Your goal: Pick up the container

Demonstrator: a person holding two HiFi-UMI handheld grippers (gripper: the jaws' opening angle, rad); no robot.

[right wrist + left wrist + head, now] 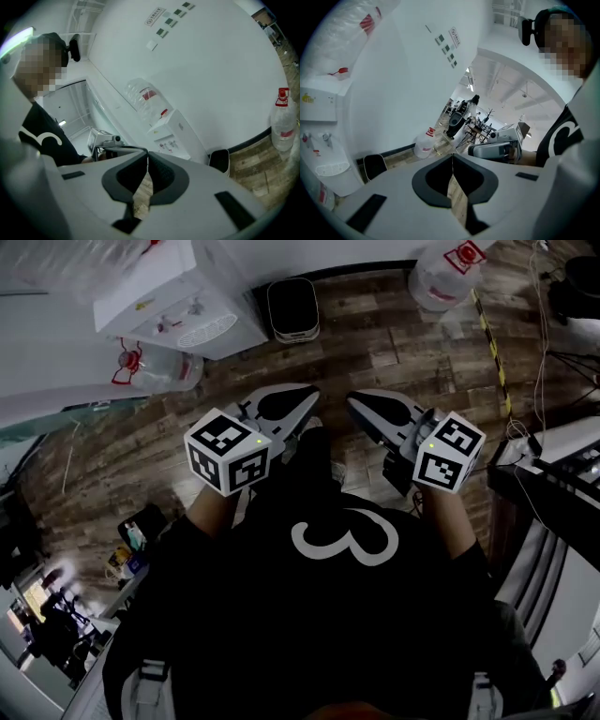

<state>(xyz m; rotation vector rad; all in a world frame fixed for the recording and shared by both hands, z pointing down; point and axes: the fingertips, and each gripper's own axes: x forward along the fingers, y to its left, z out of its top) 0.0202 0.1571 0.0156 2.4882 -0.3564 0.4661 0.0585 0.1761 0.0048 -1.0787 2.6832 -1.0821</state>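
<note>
Hanging close before the person's black shirt (309, 615), the left gripper (302, 407) and right gripper (362, 409) point out over the wood floor (394, 343), each with jaws pressed together on nothing. A dark bin (292, 308) stands at the wall beside the white dispenser (178, 296), well apart from both (whether it is the container, I cannot tell).

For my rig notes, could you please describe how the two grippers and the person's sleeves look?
The left gripper and right gripper are pale grey, with tapered fingers lined by dark pads; each carries a white cube of black square markers. The person's short sleeves are black.
</note>
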